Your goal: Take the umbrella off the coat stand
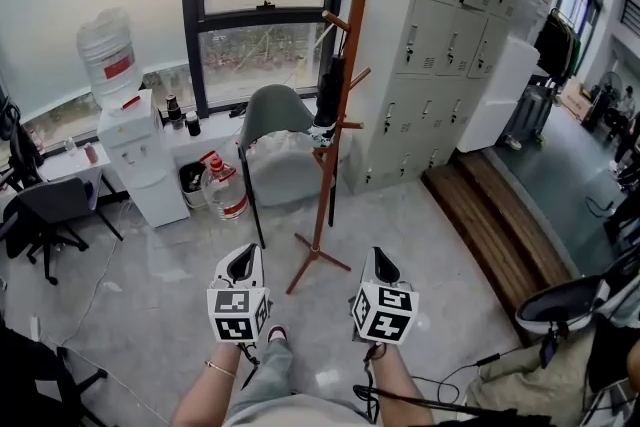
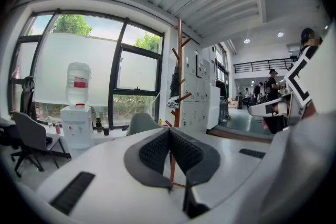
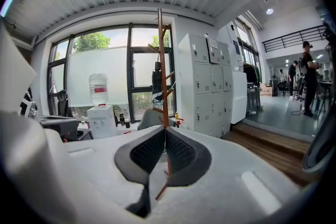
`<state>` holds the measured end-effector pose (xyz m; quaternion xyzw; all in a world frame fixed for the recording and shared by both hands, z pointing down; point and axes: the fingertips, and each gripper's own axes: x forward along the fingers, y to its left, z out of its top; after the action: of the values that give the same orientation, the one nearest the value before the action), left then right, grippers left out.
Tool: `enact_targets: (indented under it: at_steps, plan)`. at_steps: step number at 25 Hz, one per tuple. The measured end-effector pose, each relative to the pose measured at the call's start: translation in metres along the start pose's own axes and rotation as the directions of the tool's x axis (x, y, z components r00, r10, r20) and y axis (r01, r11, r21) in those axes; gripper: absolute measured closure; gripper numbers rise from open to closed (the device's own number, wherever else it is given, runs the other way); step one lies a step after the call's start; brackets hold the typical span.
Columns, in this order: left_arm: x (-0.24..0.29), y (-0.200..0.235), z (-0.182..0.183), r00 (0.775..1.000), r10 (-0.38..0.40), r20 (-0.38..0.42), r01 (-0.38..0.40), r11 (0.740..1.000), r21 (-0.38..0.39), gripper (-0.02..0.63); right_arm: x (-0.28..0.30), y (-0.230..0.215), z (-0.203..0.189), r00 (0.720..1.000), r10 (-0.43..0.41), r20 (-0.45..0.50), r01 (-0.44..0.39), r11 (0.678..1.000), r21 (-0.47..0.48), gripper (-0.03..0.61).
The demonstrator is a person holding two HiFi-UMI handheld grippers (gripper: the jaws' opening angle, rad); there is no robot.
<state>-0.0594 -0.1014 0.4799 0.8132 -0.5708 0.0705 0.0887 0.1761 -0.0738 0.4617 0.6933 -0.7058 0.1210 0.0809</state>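
One folded black umbrella (image 1: 329, 95) hangs on the single wooden coat stand (image 1: 326, 185), beside one grey chair (image 1: 275, 110). Two grippers are well apart from it: left gripper (image 1: 244, 262) and right gripper (image 1: 381, 265), both closed, holding nothing.

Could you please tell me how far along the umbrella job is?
Nothing done yet: the umbrella hangs on the coat stand. The left tool and right tool are shut, empty, short of it. Reaching, gripping and lifting off remain.
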Motion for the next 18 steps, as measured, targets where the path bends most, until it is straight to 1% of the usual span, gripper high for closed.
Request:
enact_targets:
  at_steps: [6,10,18]
  plan:
    - [0.041,0.01,0.016,1.0,-0.021,0.013,0.021,1.0,0.007,0.609,0.034,-0.001,0.015,1.0,-0.013,0.011,0.013,1.0,-0.004,0.572]
    - [0.071,0.017,0.034,0.999,-0.041,0.03,0.041,0.999,0.014,0.609,0.059,-0.002,0.032,0.999,-0.027,0.021,0.028,1.0,-0.006,0.572]
    - [0.127,0.032,0.058,0.996,-0.077,0.04,0.077,0.997,0.008,0.609,0.102,-0.008,0.055,0.997,-0.071,0.019,0.071,0.997,-0.009,0.572]
